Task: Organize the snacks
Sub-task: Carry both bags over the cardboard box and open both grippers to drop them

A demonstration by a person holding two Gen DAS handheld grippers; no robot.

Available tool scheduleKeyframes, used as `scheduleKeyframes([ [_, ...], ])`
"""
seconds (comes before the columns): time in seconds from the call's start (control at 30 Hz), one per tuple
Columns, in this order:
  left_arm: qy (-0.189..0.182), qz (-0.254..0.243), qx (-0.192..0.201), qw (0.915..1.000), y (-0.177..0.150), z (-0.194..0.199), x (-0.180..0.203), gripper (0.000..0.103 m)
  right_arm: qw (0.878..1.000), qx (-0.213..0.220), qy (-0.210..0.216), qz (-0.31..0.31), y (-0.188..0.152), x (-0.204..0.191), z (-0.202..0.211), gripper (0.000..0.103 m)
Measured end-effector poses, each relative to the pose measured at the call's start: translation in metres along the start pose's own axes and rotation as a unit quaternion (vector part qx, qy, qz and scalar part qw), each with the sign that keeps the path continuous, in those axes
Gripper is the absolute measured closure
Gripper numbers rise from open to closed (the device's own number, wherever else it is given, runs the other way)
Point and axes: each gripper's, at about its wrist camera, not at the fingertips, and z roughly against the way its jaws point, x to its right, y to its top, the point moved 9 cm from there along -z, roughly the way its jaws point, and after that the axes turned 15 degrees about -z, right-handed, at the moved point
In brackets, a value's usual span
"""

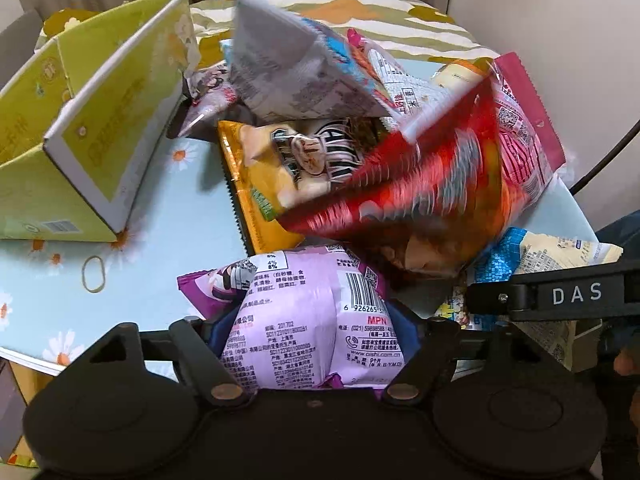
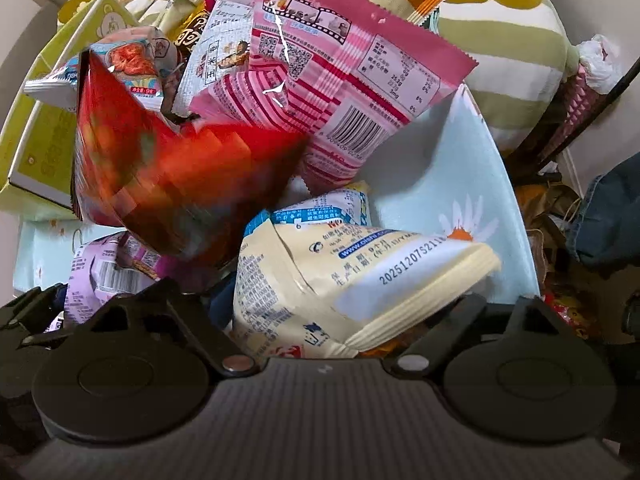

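Observation:
A heap of snack bags lies on the daisy-print tablecloth (image 1: 60,292). My left gripper (image 1: 316,332) is shut on a lilac bag (image 1: 312,320) with a barcode, its blue pads pressed on both sides. My right gripper (image 2: 316,320) is shut on a cream and blue bag (image 2: 340,276); the fingertips are hidden behind it. A red bag (image 1: 420,196) is blurred, tilted in the heap; it also shows in the right wrist view (image 2: 176,184). A pink striped bag (image 2: 340,92) lies behind it. The right gripper's body (image 1: 560,294) shows at right in the left wrist view.
An open yellow-green cardboard box (image 1: 92,132) stands at the left of the table. A rubber band (image 1: 94,274) lies in front of it. A yellow bag (image 1: 256,184) and a grey-white bag (image 1: 288,76) sit in the heap. A striped cushion (image 2: 500,60) is behind the table.

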Motion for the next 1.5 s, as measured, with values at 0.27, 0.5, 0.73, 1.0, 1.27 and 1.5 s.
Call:
scheduleKeyframes([
  [0.27,0.01,0.009,0.02,0.9997,0.0,0.022,-0.008,0.027,1.0,0.02,0.003,-0.001,0.001,0.003,0.015,0.019],
  [0.5,0.023,0.018,0.038,0.9989,-0.002,0.05,-0.018,0.027,0.999,0.049,0.011,-0.009,0.001,-0.001,0.045,0.02],
  [0.73,0.051,0.042,0.075,0.9949,0.005,0.087,-0.045,0.027,0.995,0.099,0.015,0.01,0.011,-0.015,0.089,0.02],
  [1.0,0.088,0.064,0.127,0.986,0.034,0.117,-0.095,0.027,0.989,0.138,0.039,0.046,0.034,-0.048,0.12,0.02],
  [1.27,0.123,0.07,0.159,0.9771,0.062,0.13,-0.182,0.027,0.979,0.174,0.065,0.08,0.062,-0.123,0.122,0.02],
  [1.5,0.133,0.052,0.172,0.9746,0.094,0.123,-0.276,0.027,0.973,0.198,0.086,0.08,0.085,-0.217,0.111,0.02],
])
